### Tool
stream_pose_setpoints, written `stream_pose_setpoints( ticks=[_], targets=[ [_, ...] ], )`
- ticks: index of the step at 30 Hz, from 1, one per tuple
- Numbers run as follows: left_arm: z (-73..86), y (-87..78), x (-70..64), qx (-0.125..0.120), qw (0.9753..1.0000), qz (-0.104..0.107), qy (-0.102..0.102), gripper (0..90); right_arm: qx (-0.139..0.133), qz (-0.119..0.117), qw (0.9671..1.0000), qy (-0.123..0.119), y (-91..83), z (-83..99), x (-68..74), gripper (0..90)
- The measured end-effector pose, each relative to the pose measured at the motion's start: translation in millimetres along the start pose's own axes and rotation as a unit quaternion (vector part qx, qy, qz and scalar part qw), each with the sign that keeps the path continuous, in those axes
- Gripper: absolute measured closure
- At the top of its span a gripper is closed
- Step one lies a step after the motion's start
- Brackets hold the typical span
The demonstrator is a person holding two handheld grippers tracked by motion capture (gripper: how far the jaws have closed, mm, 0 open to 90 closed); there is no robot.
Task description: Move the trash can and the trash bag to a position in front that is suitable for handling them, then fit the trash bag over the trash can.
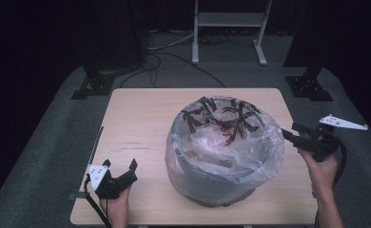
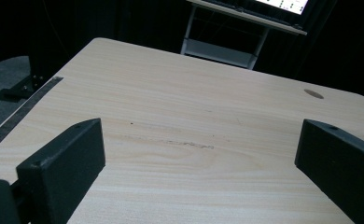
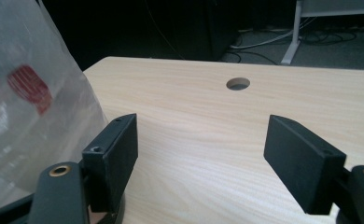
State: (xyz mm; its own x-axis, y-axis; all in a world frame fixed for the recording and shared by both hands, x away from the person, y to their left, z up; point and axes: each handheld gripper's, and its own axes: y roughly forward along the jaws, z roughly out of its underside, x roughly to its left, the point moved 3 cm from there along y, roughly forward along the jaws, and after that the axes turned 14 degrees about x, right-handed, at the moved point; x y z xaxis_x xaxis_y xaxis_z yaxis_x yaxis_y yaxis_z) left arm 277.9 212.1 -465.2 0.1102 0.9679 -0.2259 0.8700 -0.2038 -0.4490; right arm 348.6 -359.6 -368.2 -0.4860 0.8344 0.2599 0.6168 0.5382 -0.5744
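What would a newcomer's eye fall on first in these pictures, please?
Probably the clear plastic bag with black and red print, draped over a round grey bin at the middle of the light wooden table. Then the open black left gripper and right gripper flanking it, empty.

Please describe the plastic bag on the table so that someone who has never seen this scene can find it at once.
On the light wooden table, look right of the middle, between the left gripper and the right gripper. A round grey bin stands there, and the plastic bag is pulled over its rim. The bag is clear, with black and red print on its far side.
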Motion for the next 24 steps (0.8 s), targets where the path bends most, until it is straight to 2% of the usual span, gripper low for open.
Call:
stream_pose_setpoints(
  ticks=[8,24],
  targets=[
    [0.8,1.0,-1.3,0.001,1.0000,0.002,0.001,0.5,0.009,0.006,0.9999,0.000,5.9,16.2,-0.9,25.1],
    [2.0,1.3,-4.8,0.003,1.0000,0.003,0.004,0.5,0.024,0.006,0.9993,0.029,10.6,54.1,-14.6,24.9]
  ],
)
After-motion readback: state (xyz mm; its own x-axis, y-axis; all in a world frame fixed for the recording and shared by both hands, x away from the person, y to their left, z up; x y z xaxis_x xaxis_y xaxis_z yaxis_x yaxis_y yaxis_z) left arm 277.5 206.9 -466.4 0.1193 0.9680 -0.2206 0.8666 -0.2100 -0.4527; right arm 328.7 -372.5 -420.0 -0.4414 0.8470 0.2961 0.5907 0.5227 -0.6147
